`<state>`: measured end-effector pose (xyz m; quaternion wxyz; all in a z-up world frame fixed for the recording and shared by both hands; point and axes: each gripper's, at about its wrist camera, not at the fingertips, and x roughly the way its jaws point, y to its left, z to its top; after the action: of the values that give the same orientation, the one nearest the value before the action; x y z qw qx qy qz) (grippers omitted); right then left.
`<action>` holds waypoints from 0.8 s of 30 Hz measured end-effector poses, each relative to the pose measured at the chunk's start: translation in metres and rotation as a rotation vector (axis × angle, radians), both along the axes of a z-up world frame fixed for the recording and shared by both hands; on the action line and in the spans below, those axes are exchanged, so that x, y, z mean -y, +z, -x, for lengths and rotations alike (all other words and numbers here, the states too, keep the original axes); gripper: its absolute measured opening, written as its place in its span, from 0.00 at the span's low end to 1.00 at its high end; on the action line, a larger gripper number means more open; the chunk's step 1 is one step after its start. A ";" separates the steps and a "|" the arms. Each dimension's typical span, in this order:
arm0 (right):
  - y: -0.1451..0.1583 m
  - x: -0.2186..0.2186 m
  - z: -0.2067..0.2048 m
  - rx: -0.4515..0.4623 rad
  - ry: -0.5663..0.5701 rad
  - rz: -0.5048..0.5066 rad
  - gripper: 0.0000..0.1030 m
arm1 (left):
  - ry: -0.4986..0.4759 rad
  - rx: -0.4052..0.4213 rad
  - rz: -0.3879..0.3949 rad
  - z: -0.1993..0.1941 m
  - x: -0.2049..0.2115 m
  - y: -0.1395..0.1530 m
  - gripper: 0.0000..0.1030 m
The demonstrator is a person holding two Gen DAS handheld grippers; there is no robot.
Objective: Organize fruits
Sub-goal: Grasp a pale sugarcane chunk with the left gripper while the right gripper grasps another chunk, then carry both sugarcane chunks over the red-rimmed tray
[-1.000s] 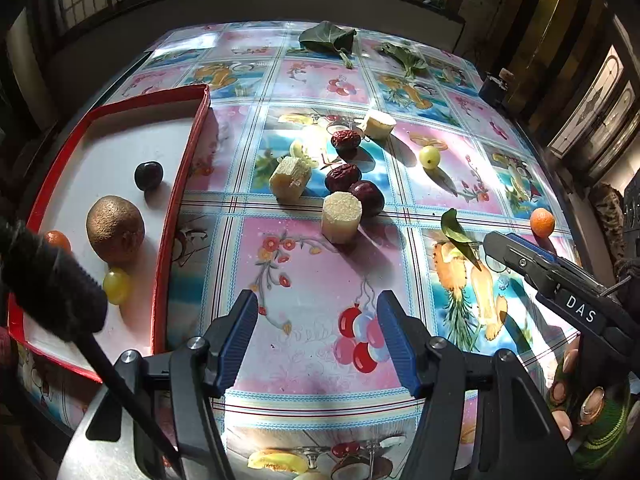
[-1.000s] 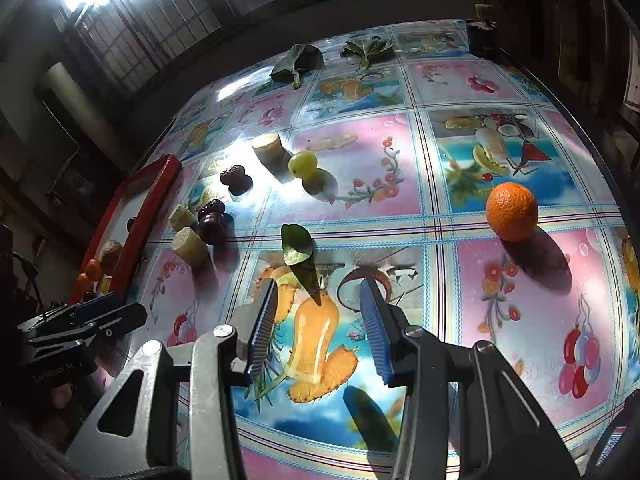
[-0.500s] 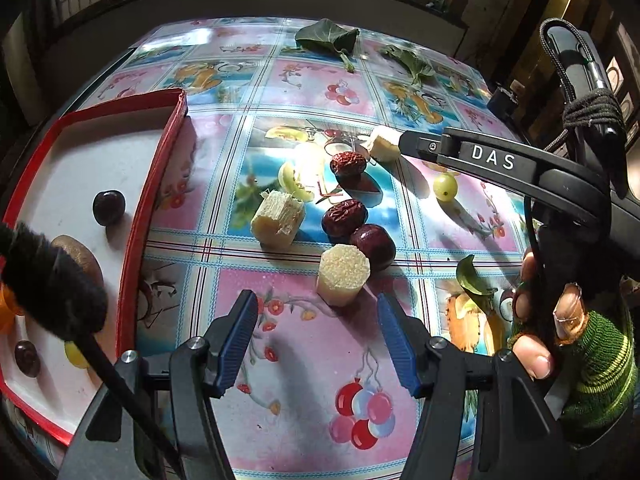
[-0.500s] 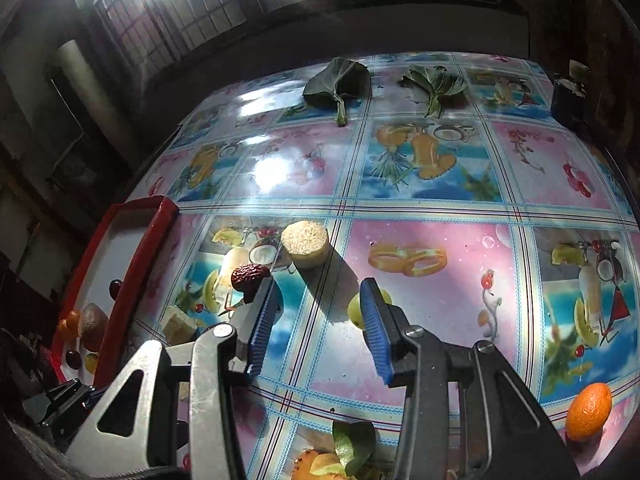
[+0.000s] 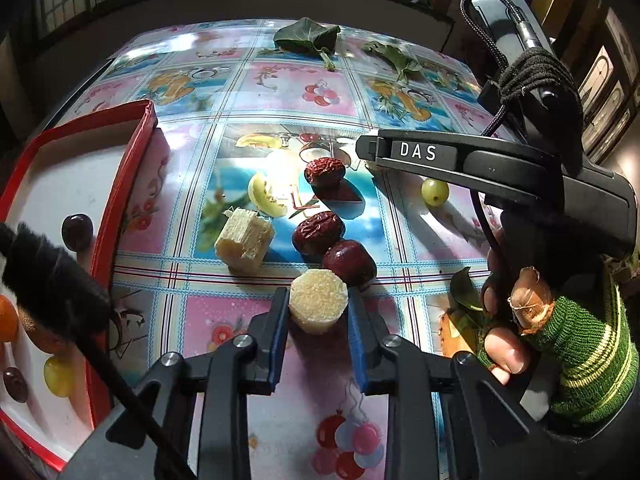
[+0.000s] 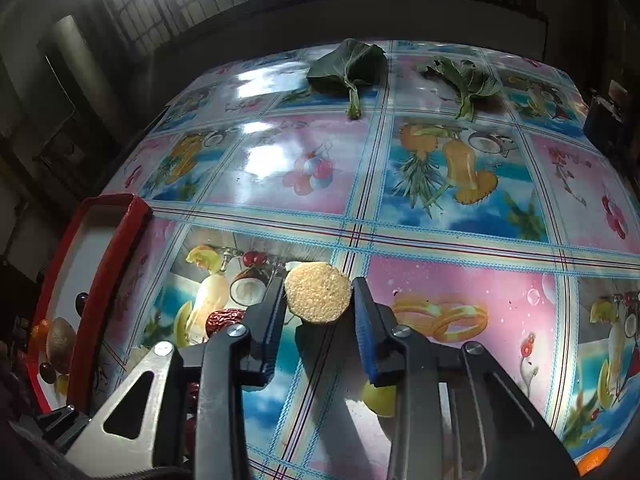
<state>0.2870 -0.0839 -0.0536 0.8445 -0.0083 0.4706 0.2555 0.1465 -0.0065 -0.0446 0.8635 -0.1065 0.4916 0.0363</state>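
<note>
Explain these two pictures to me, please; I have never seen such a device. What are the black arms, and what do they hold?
No robot: a person holds a two-finger gripper in each hand, each with a camera looking forward along it. One picture comes from the left gripper, the other from the right gripper. On the tablecloth lie dates, a grape and leaves; a red tray holds small fruits. The left gripper grips the near cane piece, the right gripper the far cane piece.
</note>
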 end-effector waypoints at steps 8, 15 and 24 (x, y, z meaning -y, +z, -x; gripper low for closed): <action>0.022 0.025 0.027 0.031 -0.035 -0.056 0.33 | -0.014 0.021 0.027 0.023 -0.007 0.008 0.26; 0.049 0.047 0.080 0.053 -0.030 -0.167 0.33 | 0.022 0.059 0.028 0.050 -0.019 0.031 0.26; 0.058 0.036 0.119 0.059 0.023 -0.185 0.34 | 0.089 0.097 -0.053 0.073 -0.029 0.056 0.26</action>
<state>0.1681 -0.1202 0.0047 0.8522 0.0566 0.4197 0.3073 0.0739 0.0221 0.0114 0.8864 -0.1071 0.4427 0.0826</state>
